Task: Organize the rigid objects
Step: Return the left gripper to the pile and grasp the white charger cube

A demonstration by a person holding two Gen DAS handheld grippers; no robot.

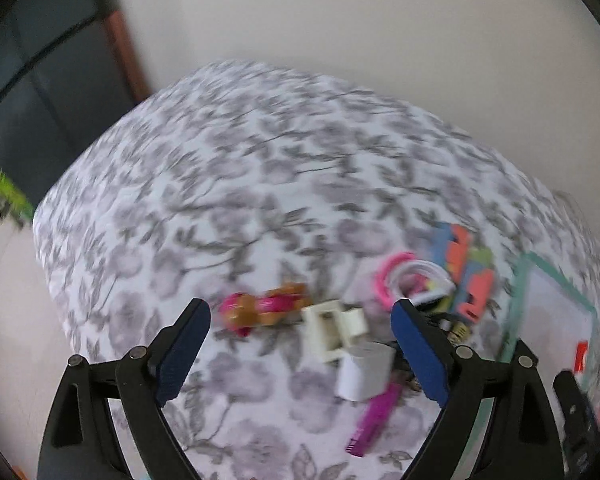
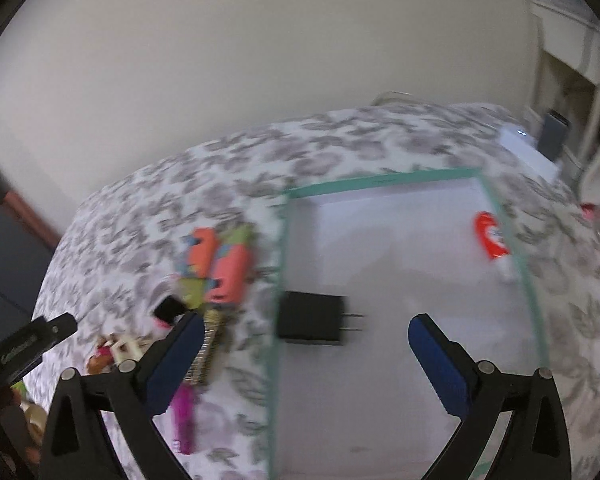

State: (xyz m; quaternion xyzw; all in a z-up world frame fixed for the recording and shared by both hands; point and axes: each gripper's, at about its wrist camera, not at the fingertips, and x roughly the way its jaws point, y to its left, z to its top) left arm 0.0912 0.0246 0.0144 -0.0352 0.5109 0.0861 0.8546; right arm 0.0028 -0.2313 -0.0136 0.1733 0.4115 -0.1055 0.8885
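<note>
My left gripper [image 1: 300, 320] is open and empty above a pile of small objects on the floral cloth: a pink and orange toy figure [image 1: 266, 308], a cream plastic piece [image 1: 332, 330], a white cylinder [image 1: 366, 370] and a pink comb [image 1: 374, 420]. My right gripper [image 2: 304, 330] is open and empty over a clear box with a green rim [image 2: 380, 180]. A black charger plug [image 2: 316, 318] lies inside the box between the right fingers, and a red and white tube [image 2: 490, 238] lies at the box's far right. Both views are motion-blurred.
Orange, blue and green foam pieces [image 1: 466, 268] and a pink ring [image 1: 392, 276] lie at the right of the pile; the foam pieces also show in the right wrist view [image 2: 224, 264]. The box's corner [image 1: 556, 292] is at the far right. A white device [image 2: 528, 152] sits behind the box.
</note>
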